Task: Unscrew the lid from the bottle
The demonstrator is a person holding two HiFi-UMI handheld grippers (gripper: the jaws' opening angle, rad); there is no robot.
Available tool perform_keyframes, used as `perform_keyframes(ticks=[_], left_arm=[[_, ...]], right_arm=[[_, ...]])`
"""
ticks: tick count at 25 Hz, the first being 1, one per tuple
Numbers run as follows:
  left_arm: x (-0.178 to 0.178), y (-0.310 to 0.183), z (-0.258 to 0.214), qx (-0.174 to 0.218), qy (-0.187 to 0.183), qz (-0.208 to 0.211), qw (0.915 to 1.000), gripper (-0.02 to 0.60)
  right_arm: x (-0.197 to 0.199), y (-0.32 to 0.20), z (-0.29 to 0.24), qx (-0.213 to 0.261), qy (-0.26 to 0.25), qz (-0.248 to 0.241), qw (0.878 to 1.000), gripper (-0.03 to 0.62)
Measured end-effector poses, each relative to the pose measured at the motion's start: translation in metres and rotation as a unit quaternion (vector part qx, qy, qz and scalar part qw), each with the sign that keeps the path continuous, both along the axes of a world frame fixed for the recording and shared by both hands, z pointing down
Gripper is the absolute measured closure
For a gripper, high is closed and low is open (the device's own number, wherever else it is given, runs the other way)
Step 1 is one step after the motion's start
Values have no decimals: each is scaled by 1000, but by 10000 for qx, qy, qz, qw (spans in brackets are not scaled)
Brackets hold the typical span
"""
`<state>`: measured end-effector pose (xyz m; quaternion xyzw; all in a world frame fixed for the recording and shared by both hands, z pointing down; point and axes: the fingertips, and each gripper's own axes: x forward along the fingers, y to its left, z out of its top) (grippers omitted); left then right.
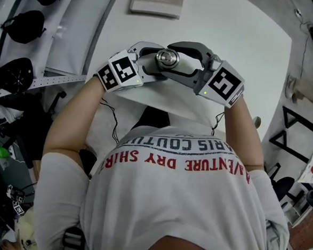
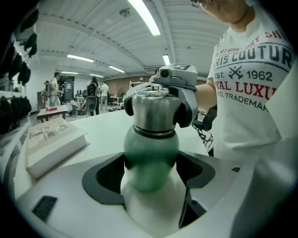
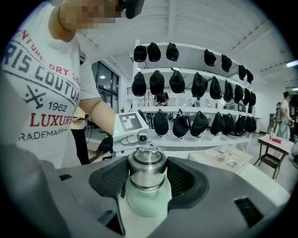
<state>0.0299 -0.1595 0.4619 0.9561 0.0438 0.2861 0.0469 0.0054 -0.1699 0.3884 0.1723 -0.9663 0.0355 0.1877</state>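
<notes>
The white table (image 1: pixel 236 46) fills the head view, with a book (image 1: pixel 156 1) lying near its far edge. Above the near edge, in front of the person's chest, the two grippers meet from opposite sides. The left gripper (image 2: pixel 150 174) is closed on the bottle (image 2: pixel 151 158), its dark pads pressing both sides of the pale green body. The right gripper (image 3: pixel 147 179) stands fairly wide, its pads clamped on the steel lid (image 3: pixel 146 165). The lid sits on the bottle's neck, and the bottle is held clear of the table.
</notes>
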Motion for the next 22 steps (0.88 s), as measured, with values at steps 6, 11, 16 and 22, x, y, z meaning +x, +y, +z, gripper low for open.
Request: perform_keyframes(ticks=[6, 11, 16, 22], left_arm=[[1, -1, 0, -58, -74, 459, 9989, 216], [3, -1, -1, -143, 18, 388, 9991, 216], [1, -1, 0, -229, 33, 210, 9995, 216], [-5, -2, -14, -309, 263, -269, 9988, 216]], right_arm=[[1, -1, -4, -99, -157, -244, 9995, 333], [2, -1, -7, -122, -296, -201, 9993, 333], [0, -3, -18, -115, -483, -100, 9987, 333], [6, -1, -41, -97, -802, 246, 9964, 333]])
